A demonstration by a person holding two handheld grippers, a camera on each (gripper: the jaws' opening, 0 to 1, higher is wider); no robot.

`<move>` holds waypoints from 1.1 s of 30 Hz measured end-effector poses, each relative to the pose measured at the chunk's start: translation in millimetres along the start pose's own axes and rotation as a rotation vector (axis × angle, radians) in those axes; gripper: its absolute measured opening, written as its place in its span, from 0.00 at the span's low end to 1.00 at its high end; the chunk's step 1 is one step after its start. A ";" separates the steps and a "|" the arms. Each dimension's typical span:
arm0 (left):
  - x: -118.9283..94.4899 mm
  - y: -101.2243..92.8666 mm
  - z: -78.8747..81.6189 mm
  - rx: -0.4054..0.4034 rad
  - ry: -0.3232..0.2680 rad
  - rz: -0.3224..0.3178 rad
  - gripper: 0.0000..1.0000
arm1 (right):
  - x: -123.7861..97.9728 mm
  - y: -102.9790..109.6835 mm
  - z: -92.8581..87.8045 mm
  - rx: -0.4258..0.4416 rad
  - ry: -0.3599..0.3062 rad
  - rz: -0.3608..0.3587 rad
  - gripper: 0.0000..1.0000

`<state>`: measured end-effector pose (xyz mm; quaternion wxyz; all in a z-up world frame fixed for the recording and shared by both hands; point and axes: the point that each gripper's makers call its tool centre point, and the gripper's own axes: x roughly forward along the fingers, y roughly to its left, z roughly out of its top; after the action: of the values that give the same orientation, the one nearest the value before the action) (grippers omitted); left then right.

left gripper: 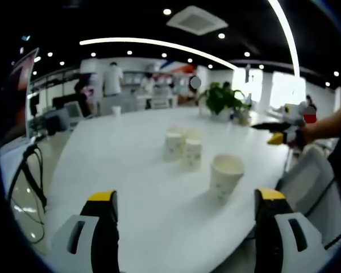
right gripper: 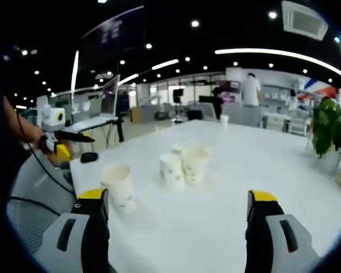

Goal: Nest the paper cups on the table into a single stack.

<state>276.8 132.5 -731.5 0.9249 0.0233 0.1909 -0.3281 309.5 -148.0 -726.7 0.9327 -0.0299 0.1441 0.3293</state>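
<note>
Three white paper cups with small printed marks stand upright on the white table (left gripper: 131, 148). In the left gripper view the nearest cup (left gripper: 227, 176) stands alone, with two cups (left gripper: 191, 152) (left gripper: 173, 144) close together behind it. My left gripper (left gripper: 184, 213) is open above the table's near edge, short of the cups. In the right gripper view the single cup (right gripper: 119, 186) stands at the left and the pair (right gripper: 171, 169) (right gripper: 195, 164) in the middle. My right gripper (right gripper: 179, 213) is open, nothing between its jaws. The right gripper (left gripper: 278, 133) also enters the left gripper view, held by a hand.
A potted green plant (left gripper: 221, 99) stands at the table's far side. A further lone cup (left gripper: 116, 110) sits at the far end. An open laptop (right gripper: 102, 111) and a black mouse (right gripper: 89, 157) lie near one corner. Grey chairs (left gripper: 310, 182) flank the table. People stand in the background.
</note>
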 end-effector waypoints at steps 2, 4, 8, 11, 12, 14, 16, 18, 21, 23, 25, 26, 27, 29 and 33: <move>0.5 -2.9 1.7 0.001 -0.004 -0.002 1.00 | 0.7 -0.3 0.3 0.003 0.000 -0.001 1.00; 1.5 -5.5 2.2 0.014 -0.007 0.002 1.00 | 0.7 0.1 0.9 0.003 -0.003 -0.002 1.00; 3.9 -10.4 -1.7 0.025 -0.003 0.010 1.00 | 0.9 1.3 -0.9 0.007 0.002 0.003 1.00; 3.7 -5.1 -3.2 0.027 -0.006 0.043 1.00 | -0.1 1.3 -2.4 0.006 0.006 0.007 1.00; 3.4 -3.6 -3.5 0.016 -0.006 0.050 1.00 | -0.5 0.8 -2.2 0.005 0.005 0.006 1.00; 3.8 -1.6 -3.8 0.003 -0.007 0.054 1.00 | -1.6 -1.1 -2.1 0.006 0.004 0.002 1.00; 4.0 0.7 -2.2 0.019 -0.012 0.066 1.00 | -2.0 -3.2 -2.7 0.010 0.005 -0.003 1.00; 4.0 4.4 0.8 0.028 -0.023 0.084 1.00 | -2.3 -4.7 -3.8 0.014 0.009 -0.008 1.00; 4.9 5.9 5.9 0.043 -0.038 0.094 1.00 | -2.3 -4.4 -3.1 0.015 0.004 -0.009 1.00; 6.8 3.7 7.0 0.051 -0.035 0.087 1.00 | -1.9 -4.0 -3.5 0.012 0.006 -0.007 1.00; 8.2 1.3 9.7 0.052 -0.041 0.080 1.00 | -1.6 -3.7 -3.9 0.011 0.009 -0.005 1.00; 8.7 -0.8 12.6 0.046 -0.053 0.073 1.00 | -1.4 -3.6 -3.6 0.011 0.009 -0.003 1.00; 9.0 -2.4 13.8 0.042 -0.059 0.067 1.00 | -1.2 -3.9 -3.3 0.010 0.009 -0.003 1.00; 8.8 -5.3 13.9 0.039 -0.057 0.058 1.00 | -0.5 -5.1 -3.2 0.008 0.011 -0.005 1.00; 7.0 -11.3 7.1 0.042 -0.043 0.036 1.00 | 1.5 -6.4 0.2 0.007 0.004 -0.004 1.00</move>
<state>277.2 118.2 -726.6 0.9338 0.0392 0.1636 -0.3157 314.7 -152.0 -727.2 0.9332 -0.0274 0.1471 0.3268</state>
